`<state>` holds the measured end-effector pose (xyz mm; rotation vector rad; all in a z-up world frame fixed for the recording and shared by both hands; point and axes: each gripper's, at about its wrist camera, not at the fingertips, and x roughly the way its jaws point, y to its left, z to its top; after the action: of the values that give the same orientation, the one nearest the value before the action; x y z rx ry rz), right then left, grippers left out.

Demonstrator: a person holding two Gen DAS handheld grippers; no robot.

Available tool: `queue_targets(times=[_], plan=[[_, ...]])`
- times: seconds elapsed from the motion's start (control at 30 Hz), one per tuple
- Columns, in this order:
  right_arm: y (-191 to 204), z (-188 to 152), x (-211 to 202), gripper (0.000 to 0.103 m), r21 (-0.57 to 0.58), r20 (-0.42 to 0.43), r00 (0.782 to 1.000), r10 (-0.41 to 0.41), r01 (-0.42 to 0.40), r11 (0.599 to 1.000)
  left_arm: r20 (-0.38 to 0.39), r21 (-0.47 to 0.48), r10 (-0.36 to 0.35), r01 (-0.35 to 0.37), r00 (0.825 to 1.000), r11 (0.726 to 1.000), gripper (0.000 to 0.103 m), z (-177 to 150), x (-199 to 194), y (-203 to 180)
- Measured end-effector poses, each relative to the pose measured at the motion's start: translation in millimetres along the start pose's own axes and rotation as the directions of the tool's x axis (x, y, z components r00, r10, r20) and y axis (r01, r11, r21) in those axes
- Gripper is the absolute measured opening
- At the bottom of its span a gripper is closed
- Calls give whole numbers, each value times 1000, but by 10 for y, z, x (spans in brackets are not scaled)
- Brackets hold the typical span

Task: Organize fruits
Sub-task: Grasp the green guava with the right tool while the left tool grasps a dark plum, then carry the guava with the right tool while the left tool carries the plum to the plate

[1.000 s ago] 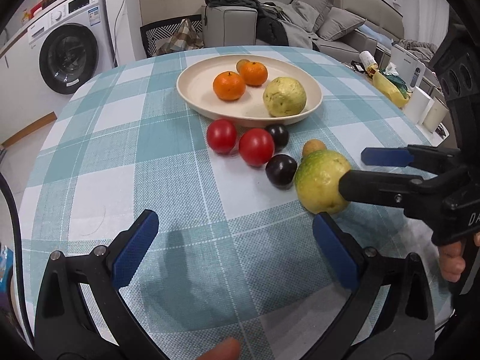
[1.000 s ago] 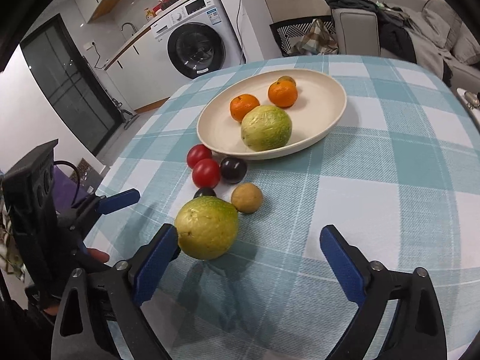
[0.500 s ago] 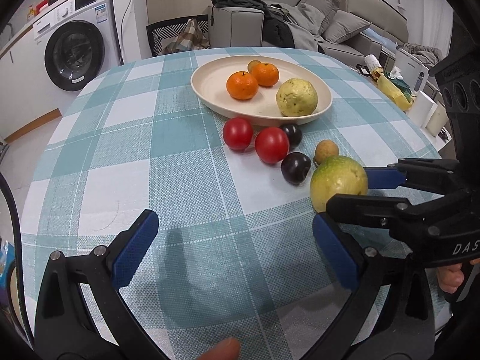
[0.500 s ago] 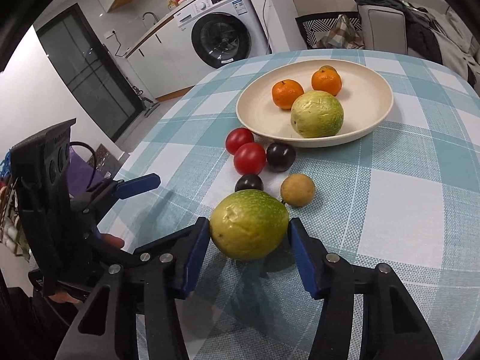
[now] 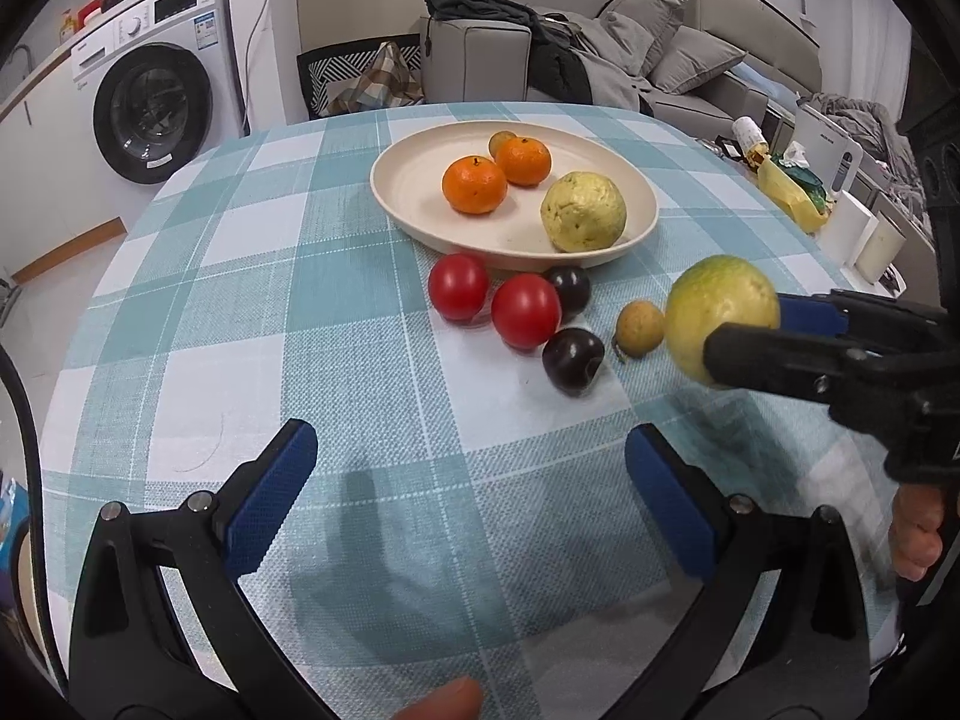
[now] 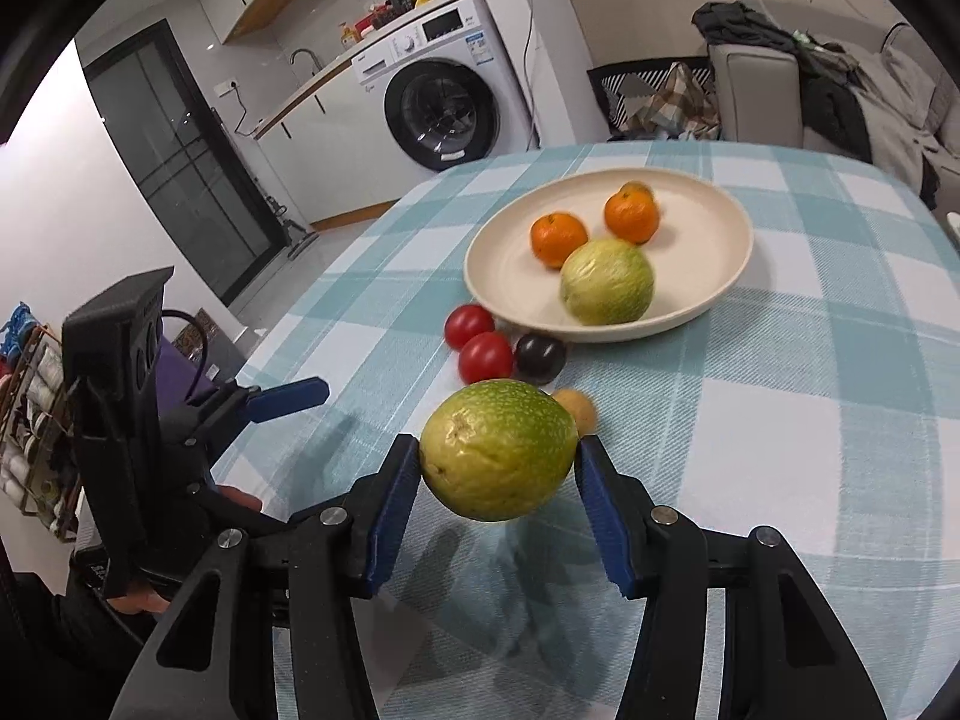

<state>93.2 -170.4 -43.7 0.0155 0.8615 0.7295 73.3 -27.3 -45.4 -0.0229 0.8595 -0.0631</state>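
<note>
Fruits sit scattered across the checked tablecloth (image 5: 336,360), some already gathered in the cream plate (image 5: 414,204): two oranges (image 5: 474,185), a pale yellow-green guava (image 5: 583,212) and a small brownish fruit tucked behind. Just in front of the plate's near rim lie two red tomatoes (image 5: 525,310), two dark plums (image 5: 573,359) and a little tan fruit (image 5: 641,329). The right gripper (image 6: 499,476) has its blue pads pressed on either side of a large green guava (image 6: 498,456), held clear above the cloth, with its shadow below. The left gripper (image 5: 474,498) hangs low over bare cloth, its tongs spread wide with nothing between them. A washing machine (image 5: 153,102) stands beyond the table.
</note>
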Motion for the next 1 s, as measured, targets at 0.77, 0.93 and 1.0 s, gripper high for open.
queue_targets(times=[0.77, 0.93, 1.0], plan=[[-450, 107, -380, 55, 99, 83, 992, -95, 86, 991, -47, -26, -109, 107, 993, 994, 27, 230, 347, -351], [-445, 107, -386, 55, 97, 83, 992, -93, 85, 992, -40, -35, -116, 115, 992, 993, 23, 237, 345, -320], [-445, 109, -389, 55, 97, 84, 992, -93, 85, 992, -38, -32, -114, 113, 993, 993, 23, 230, 330, -317]])
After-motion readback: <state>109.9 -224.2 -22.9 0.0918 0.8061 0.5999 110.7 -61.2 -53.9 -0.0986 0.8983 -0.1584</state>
